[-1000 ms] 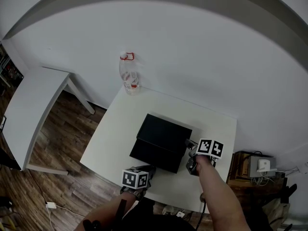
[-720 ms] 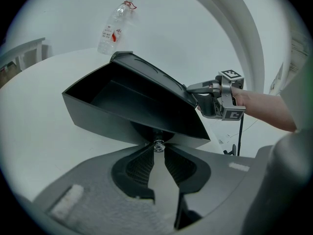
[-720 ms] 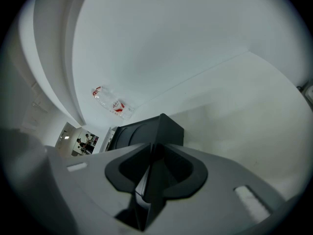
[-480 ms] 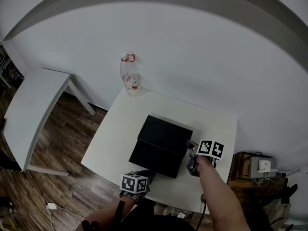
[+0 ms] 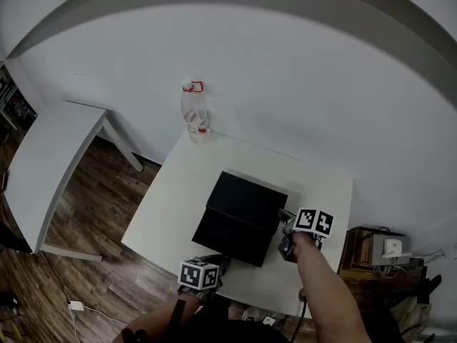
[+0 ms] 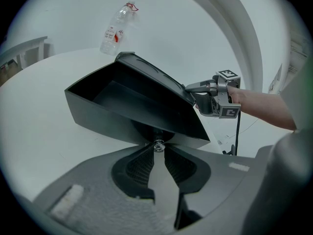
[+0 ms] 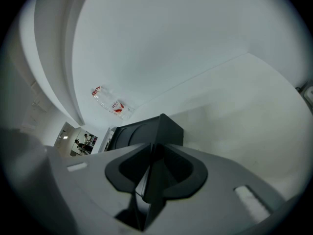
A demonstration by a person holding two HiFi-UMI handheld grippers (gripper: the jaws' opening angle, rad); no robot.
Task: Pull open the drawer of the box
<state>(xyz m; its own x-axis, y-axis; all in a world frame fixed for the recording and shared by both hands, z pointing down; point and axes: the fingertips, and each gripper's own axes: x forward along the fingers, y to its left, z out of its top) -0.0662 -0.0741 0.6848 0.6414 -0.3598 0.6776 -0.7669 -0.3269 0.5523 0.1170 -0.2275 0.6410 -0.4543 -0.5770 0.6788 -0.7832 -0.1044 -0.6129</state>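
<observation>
A black box (image 5: 250, 197) lies on the white table (image 5: 186, 184). Its drawer (image 5: 227, 236) stands pulled partway out toward me; the left gripper view looks into the bare drawer (image 6: 122, 106). My left gripper (image 5: 216, 261) is at the drawer's front, shut on a small metal knob (image 6: 158, 145) between its pads. My right gripper (image 5: 284, 224) is shut on the box's right edge, and that dark edge (image 7: 161, 126) runs straight into its jaws. From the left gripper view the right gripper (image 6: 194, 89) shows clamped on the box's upper corner.
A clear plastic bottle (image 5: 195, 113) with a red label stands at the table's far edge by the wall. A second white table (image 5: 50, 156) is at the left over wooden floor. A low stand with small devices (image 5: 378, 247) sits to the right of the table.
My left gripper has drawn back a little toward me with the knob, and the drawer has slid slightly farther out. The right gripper has stayed on the box.
</observation>
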